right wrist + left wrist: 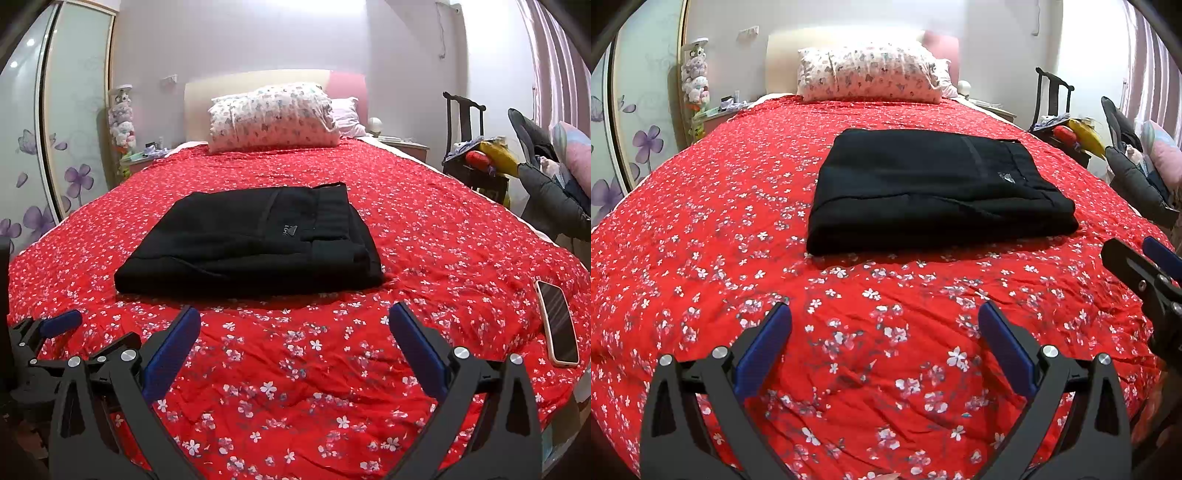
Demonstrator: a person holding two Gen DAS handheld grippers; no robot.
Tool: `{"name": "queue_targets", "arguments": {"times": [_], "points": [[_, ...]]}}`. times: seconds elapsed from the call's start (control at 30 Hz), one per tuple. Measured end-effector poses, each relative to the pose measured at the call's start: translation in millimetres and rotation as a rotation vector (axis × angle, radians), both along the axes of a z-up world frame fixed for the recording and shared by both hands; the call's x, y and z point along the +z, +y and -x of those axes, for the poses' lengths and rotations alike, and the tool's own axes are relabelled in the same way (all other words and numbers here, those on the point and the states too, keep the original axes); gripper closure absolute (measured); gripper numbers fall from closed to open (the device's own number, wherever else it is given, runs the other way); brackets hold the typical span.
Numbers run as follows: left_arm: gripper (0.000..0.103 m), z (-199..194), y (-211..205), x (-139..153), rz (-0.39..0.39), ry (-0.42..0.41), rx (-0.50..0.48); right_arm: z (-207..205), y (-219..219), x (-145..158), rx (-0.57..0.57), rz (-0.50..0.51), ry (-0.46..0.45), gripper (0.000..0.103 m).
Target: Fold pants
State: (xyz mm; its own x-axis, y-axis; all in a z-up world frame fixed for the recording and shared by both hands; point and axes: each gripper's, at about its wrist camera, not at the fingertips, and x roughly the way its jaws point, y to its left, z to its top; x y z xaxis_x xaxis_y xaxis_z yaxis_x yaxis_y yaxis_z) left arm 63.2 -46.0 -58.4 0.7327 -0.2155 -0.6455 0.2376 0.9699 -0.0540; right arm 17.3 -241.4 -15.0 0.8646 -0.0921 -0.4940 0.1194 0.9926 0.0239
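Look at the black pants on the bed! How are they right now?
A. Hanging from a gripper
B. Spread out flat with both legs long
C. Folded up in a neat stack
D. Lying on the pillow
C: the black pants lie as a compact folded stack on the red bedspread, with both grippers open and clear of them.

Bedspread (424, 229): red, white blossoms, covers bed.
Pillow (273, 118): patterned, against headboard (197, 110).
Phone (558, 321): face up, near right edge.
Chair (469, 147): dark, right of bed, piled with items.
Wardrobe door (74, 140): purple flowers, left.
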Motion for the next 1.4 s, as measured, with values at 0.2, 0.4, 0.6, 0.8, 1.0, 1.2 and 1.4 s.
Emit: {"name": "queue_targets", "arguments": {"times": [0.2, 0.4, 0.6, 0.8, 1.0, 1.2, 1.4], "points": [[0.002, -0.1, 0.2, 0.1, 0.001, 0.0, 0.0, 0.1, 0.4, -0.1, 0.0, 0.0, 0.001, 0.001], [0.002, 0.3, 0.1, -1.9, 0.001, 0.001, 0.001, -0.4, 0.0, -0.5, 0.0, -0.001, 0.002, 0.001], [0.002, -0.3, 0.5, -1.2, 0.002, 0.001, 0.0, -0.4, -0.2, -0.2, 0.001, -0.001, 0.002, 0.001], [0.002, 0.0, 0.5, -1.8, 0.003, 0.002, 0.0, -0.3, -0.3, -0.2, 0.0, -0.002, 0.003, 0.001], [0.002, -0.8, 1.6, -4.2, 0.005, 0.004, 0.002, -2.5, -2.6, -3.9, 0.0, -0.008, 0.004, 0.001], [0.002, -1.4, 1.9, -3.7, 0.006, 0.006, 0.0, -3.0, -3.4, -3.6, 0.0, -0.008, 0.004, 0.001], [0.002, -1.3, 2.1, -3.9, 0.005, 0.007, 0.0, -3.6, -5.8, -4.7, -0.002, -0.015, 0.006, 0.001]]}}
